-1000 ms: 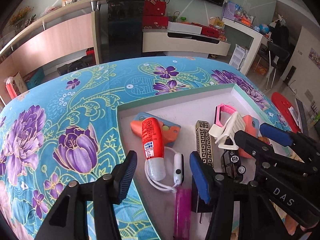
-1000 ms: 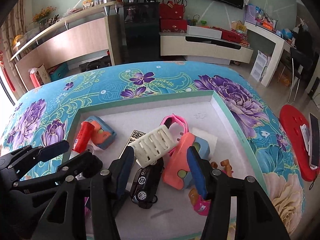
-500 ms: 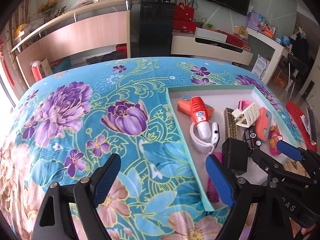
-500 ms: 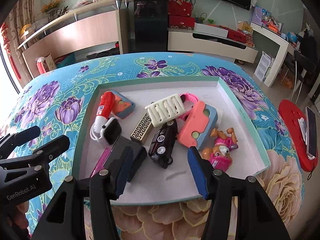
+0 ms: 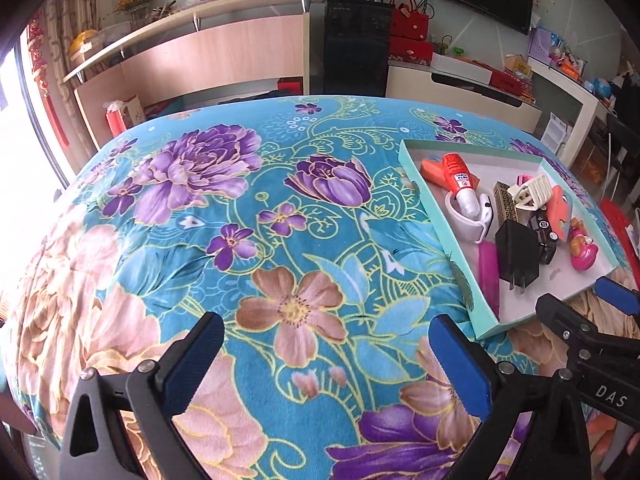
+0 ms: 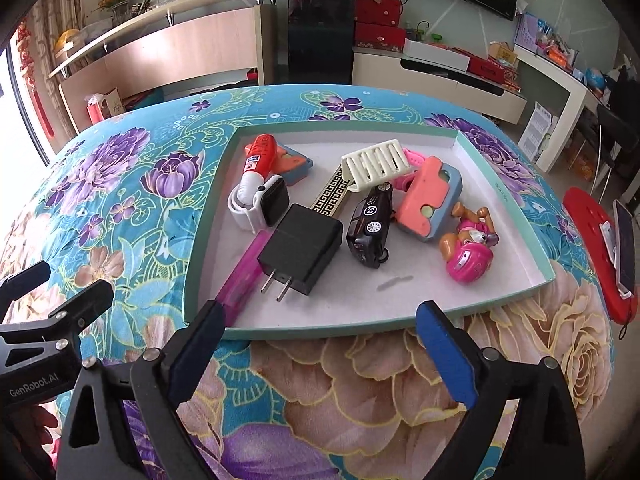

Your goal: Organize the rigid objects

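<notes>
Both grippers have pulled back from the shallow teal-rimmed cardboard tray [image 6: 505, 200], which half a second ago lay right under their fingers and now sits farther off on the floral blue-and-purple cloth-covered counter [image 5: 240, 220]. The left gripper [image 5: 326, 354] has swung well to the left and hovers over bare cloth, its blue-padded fingers spread wide and holding nothing; the right gripper [image 6: 320, 344] hangs at the tray's near edge, equally wide open and empty. Inside the tray lie the black plug-in charger block [image 6: 302, 248], a black toy car [image 6: 370, 220], a pink toy puppy figure [image 6: 468, 252], a cream slatted plastic rack [image 6: 376, 162], a red-and-white glue tube [image 6: 256, 164], a white smartwatch [image 6: 262, 204], a translucent pink stick [image 6: 242, 276] and a coral-and-blue toy block [image 6: 428, 196], all jumbled and touching near the middle. The withdrawal with empty fingers suggests the gathering is finished, or nearly so.
</notes>
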Demonstrator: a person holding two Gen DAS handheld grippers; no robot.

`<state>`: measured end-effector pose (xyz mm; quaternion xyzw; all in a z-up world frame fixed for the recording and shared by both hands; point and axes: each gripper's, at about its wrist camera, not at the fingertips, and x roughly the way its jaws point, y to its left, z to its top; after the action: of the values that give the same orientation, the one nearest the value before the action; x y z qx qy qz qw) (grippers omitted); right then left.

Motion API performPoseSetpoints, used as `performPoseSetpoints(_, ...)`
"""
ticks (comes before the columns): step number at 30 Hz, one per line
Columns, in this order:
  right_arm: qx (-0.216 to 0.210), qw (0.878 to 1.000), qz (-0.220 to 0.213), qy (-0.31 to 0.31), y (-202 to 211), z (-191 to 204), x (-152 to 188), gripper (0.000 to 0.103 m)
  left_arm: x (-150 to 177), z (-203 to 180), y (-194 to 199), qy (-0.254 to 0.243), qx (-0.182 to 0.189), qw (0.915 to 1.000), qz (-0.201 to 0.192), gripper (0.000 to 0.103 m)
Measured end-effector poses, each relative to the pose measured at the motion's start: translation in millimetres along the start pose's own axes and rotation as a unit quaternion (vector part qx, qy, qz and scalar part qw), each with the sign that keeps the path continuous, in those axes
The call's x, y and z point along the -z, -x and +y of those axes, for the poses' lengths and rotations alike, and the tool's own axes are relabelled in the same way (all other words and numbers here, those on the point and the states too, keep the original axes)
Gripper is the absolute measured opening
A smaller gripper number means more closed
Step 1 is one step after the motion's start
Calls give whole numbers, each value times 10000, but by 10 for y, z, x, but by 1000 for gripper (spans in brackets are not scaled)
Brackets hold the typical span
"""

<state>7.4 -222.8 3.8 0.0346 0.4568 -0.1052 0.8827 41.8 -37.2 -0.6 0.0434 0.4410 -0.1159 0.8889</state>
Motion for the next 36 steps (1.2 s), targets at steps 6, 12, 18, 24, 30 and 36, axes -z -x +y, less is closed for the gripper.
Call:
performPoseSetpoints(6, -19, 10000, 0, 6, 67, 43, 55, 96, 130, 120, 34, 48, -192, 9997, 134, 103)
performPoseSetpoints(12, 9, 10000, -2, 45, 89, 85, 94, 96, 166, 186, 91, 120, -332, 9994, 72, 103)
performPoseSetpoints(18, 13, 9999, -5, -101, 78, 43, 109, 96, 184, 170, 144, 80, -643, 9979, -66, 103)
performPoseSetpoints(24, -47, 9996, -11, -269, 75, -13, 145, 96, 195, 208, 190, 162, -593, 9979, -188, 103)
performPoseSetpoints(30, -97, 9995, -35, -296, 84, -18, 161, 96, 210, 232, 163, 233, -696, 9972, -131, 103)
performPoseSetpoints(36, -112, 9994, -35, -324, 55, -26, 175, 96, 218, 142, 184, 12, -751, 9970, -202, 103)
